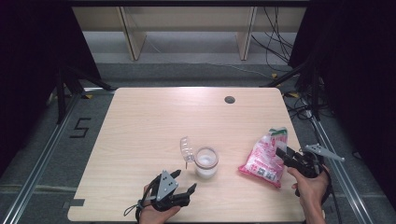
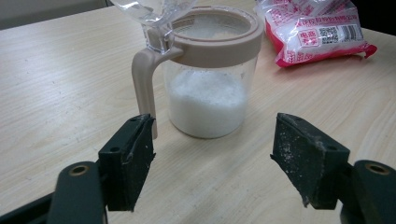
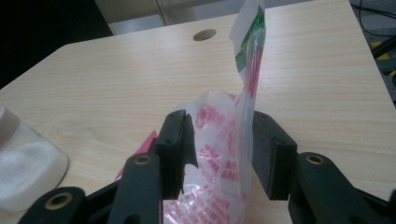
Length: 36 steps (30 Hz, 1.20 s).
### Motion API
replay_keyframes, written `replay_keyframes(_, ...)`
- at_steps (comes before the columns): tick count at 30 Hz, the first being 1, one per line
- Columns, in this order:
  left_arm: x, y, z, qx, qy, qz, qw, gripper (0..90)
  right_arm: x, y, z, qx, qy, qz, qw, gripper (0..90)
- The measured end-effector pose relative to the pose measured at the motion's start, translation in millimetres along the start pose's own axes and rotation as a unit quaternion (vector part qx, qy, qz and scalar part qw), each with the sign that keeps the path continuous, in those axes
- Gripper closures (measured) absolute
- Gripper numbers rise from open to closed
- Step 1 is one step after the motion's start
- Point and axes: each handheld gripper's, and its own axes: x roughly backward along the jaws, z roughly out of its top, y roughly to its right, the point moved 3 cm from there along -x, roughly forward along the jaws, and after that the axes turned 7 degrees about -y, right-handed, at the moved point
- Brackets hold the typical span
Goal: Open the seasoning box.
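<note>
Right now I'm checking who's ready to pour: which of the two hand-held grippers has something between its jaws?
The right hand-held gripper: its jaws straddle the pink-printed plastic bag. The left hand-held gripper stands open, short of the jar of white powder.

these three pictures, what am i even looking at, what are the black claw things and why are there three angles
A person sits at a wooden table and holds a hand-operated gripper in each hand; no robot arm is involved. The high view looks down from above. The other two pictures come from small cameras that ride on each gripper and look along its two black jaws.

The left gripper is open and holds nothing. It points at a clear jar part full of white grains, with a beige rim and handle and its clear lid flipped up.

The right gripper has its jaws on either side of a pink and white plastic bag; whether it is gripping the bag yet is hard to tell. The bag lies to the right of the jar.
</note>
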Motion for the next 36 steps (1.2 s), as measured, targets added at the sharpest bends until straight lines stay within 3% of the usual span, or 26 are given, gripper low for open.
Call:
replay_keyframes(2,-0.4,-0.8,0.0,0.006,0.005,-0.005,1.0000,28.8,1.6,1.0,-2.2,-0.010,0.005,0.002,0.9999,52.3)
replay_keyframes(4,-0.7,-1.8,-0.1,0.010,0.009,0.001,0.9999,28.8,4.7,3.6,-4.6,-0.017,0.004,-0.017,0.9997,45.5)
replay_keyframes(6,-0.1,-3.7,-0.4,0.008,0.005,0.002,1.0000,28.5,8.3,2.4,-7.0,-0.037,0.009,-0.018,0.9991,44.7)
replay_keyframes(9,0.2,-5.0,-1.1,0.010,0.000,0.007,0.9999,27.9,13.4,0.7,-9.7,-0.019,0.012,-0.017,0.9996,40.8)
replay_keyframes(12,0.6,-6.1,-0.9,0.006,-0.001,0.007,1.0000,27.9,16.3,-5.4,-12.7,-0.011,0.007,-0.025,0.9996,38.0)
replay_keyframes(13,0.5,-5.8,-1.0,0.009,0.001,0.005,0.9999,27.9,15.9,-9.0,-13.8,-0.018,0.016,-0.021,0.9995,36.1)
replay_keyframes(16,-0.1,-7.2,-1.2,0.011,0.003,0.006,0.9999,27.6,19.4,-15.6,-16.1,-0.011,0.003,-0.023,0.9997,28.8)
replay_keyframes(18,0.7,-8.7,-1.0,0.005,0.001,0.008,1.0000,27.2,18.4,-19.8,-17.0,0.004,0.016,-0.002,0.9999,21.1)
replay_keyframes(19,0.8,-8.8,-1.6,0.011,-0.002,0.007,0.9999,26.9,18.4,-24.4,-17.5,-0.016,0.012,0.005,0.9998,18.2)
replay_keyframes(21,1.0,-10.0,-1.3,0.012,-0.001,0.011,0.9999,26.8,18.3,-31.7,-19.1,-0.020,0.021,0.032,0.9991,15.8)
replay_keyframes(22,0.9,-11.9,-0.6,0.001,0.000,0.011,0.9999,26.8,19.0,-34.0,-19.9,-0.005,0.016,0.029,0.9995,15.7)
replay_keyframes(23,0.8,-11.0,-1.4,0.015,-0.001,0.008,0.9999,26.7,20.4,-36.8,-21.5,-0.001,0.007,0.031,0.9995,15.6)
replay_keyframes(24,0.7,-12.2,-0.8,0.010,0.000,0.009,0.9999,26.6,20.5,-41.4,-22.8,-0.006,0.006,0.034,0.9994,15.7)
replay_keyframes(25,0.0,-11.8,-0.8,0.018,0.004,0.010,0.9998,26.6,19.9,-42.3,-23.8,0.009,0.005,0.042,0.9991,15.6)
replay_keyframes(27,0.1,-13.4,-0.3,0.014,0.003,0.009,0.9999,26.4,19.1,-48.2,-26.2,0.006,0.013,0.062,0.9980,15.6)
replay_keyframes(29,0.6,-14.4,-0.1,0.017,-0.001,0.010,0.9998,26.3,21.0,-53.0,-28.4,0.009,-0.001,0.060,0.9982,15.6)
replay_keyframes(30,0.7,-15.4,0.2,0.013,-0.003,0.013,0.9998,26.2,20.6,-53.4,-29.3,0.025,-0.002,0.054,0.9982,15.6)
replay_keyframes(31,0.2,-14.4,0.4,0.024,-0.001,0.012,0.9996,26.1,19.8,-55.5,-30.4,0.029,0.008,0.061,0.9977,15.6)
replay_keyframes(32,0.7,-17.4,1.0,0.005,-0.006,0.013,0.9999,26.1,19.9,-56.0,-31.7,0.041,0.006,0.053,0.9977,15.7)
replay_keyframes(34,-0.9,-16.4,1.8,0.024,-0.002,0.013,0.9996,26.0,21.0,-60.3,-35.2,0.049,-0.006,0.063,0.9968,15.7)
replay_keyframes(35,-0.8,-18.7,2.3,0.010,-0.004,0.012,0.9999,26.0,21.5,-61.7,-37.5,0.058,-0.012,0.059,0.9965,15.6)
replay_keyframes(36,-1.6,-19.6,2.7,0.011,-0.003,0.012,0.9999,26.0,20.2,-63.5,-39.0,0.058,-0.008,0.062,0.9964,15.6)
